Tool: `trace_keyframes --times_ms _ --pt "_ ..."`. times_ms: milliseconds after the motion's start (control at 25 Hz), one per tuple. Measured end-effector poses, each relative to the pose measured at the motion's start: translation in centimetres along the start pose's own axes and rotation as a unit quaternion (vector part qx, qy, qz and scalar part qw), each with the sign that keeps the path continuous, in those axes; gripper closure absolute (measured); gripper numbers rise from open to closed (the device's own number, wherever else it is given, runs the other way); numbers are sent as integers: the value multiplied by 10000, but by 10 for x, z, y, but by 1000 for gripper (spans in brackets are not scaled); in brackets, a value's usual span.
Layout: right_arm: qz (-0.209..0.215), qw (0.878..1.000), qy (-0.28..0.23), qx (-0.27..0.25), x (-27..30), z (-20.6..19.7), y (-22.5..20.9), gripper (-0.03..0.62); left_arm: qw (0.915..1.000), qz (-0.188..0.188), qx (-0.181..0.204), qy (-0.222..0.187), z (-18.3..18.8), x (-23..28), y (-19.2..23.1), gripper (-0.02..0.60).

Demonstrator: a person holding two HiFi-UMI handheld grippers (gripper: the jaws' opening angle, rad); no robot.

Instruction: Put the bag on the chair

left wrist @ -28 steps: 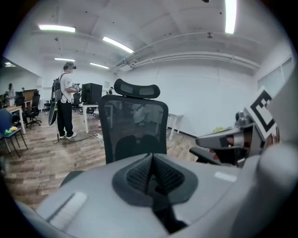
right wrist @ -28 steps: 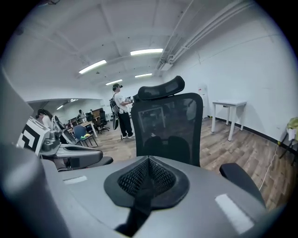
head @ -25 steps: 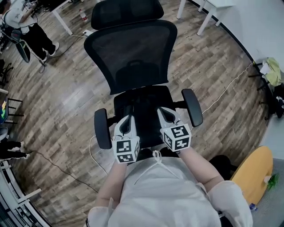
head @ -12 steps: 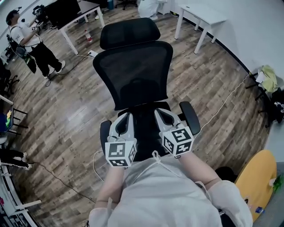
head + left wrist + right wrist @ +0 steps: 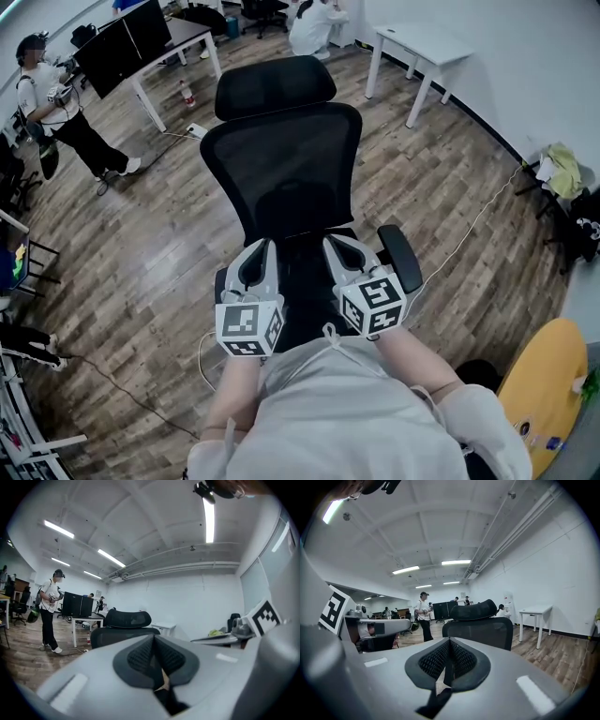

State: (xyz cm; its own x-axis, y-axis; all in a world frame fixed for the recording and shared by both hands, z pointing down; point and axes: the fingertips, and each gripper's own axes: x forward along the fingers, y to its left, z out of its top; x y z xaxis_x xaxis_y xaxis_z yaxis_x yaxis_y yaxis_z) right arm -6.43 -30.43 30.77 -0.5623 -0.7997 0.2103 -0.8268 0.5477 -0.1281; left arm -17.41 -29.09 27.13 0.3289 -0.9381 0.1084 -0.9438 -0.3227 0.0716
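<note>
Bag of thin black fabric is pinched by left gripper and right gripper.

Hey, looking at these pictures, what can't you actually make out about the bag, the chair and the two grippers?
- Bag: not told apart in any view; in the head view anything black merges with the chair seat.
- Right gripper: shut on a dark strip; the bottom edge cuts off what it belongs to.
- Left gripper: shut; the dark shape below its jaws is unidentifiable, cut by the edge.
- Chair base: hidden by the seat.
</note>
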Motion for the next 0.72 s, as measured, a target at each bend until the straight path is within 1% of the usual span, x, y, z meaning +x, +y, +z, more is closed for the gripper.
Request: trace_keyframes --times_ms 200,520,720 --pt "-47 10000 -19 14 -2 2 1 595 9999 -112 47 70 2 0 -2 575" --pt "15 10000 -57 -78 -1 1 4 595 9995 -225 36 234 -9 4 -7 575" --pt "-15 10000 -58 -63 0 -2 10 595 9996 -153 -166 145 -7 -1 1 575"
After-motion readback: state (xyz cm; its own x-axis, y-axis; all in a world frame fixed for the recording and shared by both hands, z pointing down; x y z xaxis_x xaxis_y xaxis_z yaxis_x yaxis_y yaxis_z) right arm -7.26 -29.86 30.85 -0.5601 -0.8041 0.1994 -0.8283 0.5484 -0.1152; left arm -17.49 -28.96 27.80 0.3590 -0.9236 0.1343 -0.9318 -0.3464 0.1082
